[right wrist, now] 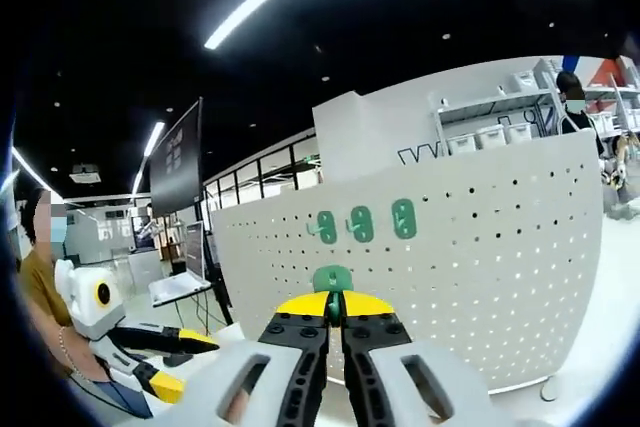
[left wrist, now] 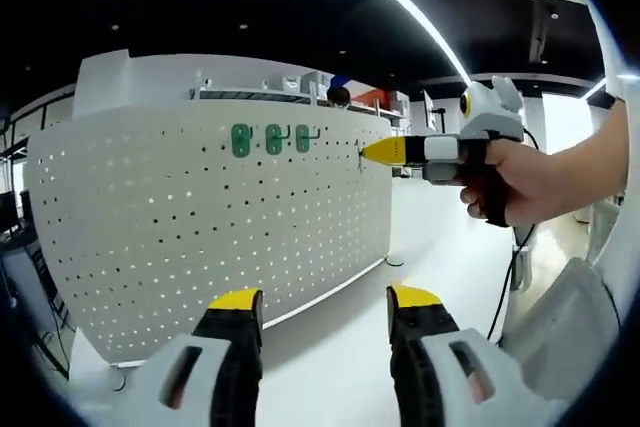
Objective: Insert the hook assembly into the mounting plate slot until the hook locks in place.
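Spans most of both views: white perforated mounting plate (left wrist: 200, 237), standing upright. Carries three green hooks (left wrist: 272, 138) already seated in a row near its upper edge, at upper centre of the left gripper view and just above centre in the right gripper view (right wrist: 362, 222). Leaves one more to go in, by the look of it.

Lower centre of the right gripper view: right tool (right wrist: 335, 319), yellow tips together and clamped on a fourth green hook assembly (right wrist: 332, 279), held short of the plate, below the seated row. In the left gripper view, same tool at upper right (left wrist: 372, 152), tip near the plate's right edge, level with the row. Contact with any slot too small to tell; no lock evident.

Bottom of the left gripper view: left tool (left wrist: 325, 312), jaws well apart, holding nothing, clear of the plate.

Remaining, as judged: lining up, pushing in, locking.
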A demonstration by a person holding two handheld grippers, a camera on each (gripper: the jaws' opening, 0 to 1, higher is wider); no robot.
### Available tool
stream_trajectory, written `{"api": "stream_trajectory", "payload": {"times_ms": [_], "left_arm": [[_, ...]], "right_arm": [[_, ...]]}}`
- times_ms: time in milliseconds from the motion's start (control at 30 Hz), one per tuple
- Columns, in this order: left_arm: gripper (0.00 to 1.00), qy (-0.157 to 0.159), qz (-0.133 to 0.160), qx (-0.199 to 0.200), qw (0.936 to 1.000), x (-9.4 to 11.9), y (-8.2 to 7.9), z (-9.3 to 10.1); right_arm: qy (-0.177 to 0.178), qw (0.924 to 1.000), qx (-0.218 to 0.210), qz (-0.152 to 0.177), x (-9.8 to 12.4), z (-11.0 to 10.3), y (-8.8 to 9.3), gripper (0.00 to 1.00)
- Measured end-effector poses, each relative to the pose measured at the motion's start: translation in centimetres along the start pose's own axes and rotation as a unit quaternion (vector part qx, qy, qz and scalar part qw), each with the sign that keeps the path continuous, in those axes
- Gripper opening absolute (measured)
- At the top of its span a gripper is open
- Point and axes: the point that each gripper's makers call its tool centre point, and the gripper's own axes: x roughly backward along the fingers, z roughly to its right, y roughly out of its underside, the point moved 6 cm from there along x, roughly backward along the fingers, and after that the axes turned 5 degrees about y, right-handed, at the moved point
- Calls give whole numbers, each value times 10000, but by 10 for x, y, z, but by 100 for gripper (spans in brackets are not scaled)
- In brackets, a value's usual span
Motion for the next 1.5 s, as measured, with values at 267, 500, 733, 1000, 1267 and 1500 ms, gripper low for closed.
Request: {"api": "stream_trajectory", "payload": {"times_ms": [267,500,733,1000,1267,1500], "left_arm": [[54,-132,28,-29,9999,7,-1,-5],[54,-238,34,-9,9997,12,1,-9],[54,-306,43,-17,9995,16,1,-12],[54,-406,90,-53,9991,19,-2,-16],[54,-465,111,-41,9988,20,-4,-21],[54,-458,102,-19,9989,20,-2,-21]], "right_arm": [[270,9996,83,96,-8,18,-11,0],[449,9987,136,181,-16,31,-21,0],[611,9977,187,207,-24,40,-24,0],[800,9961,226,283,-33,50,-30,0],[1039,9936,247,372,-42,62,-34,0],[1182,9914,305,471,-52,69,-40,0]]}}
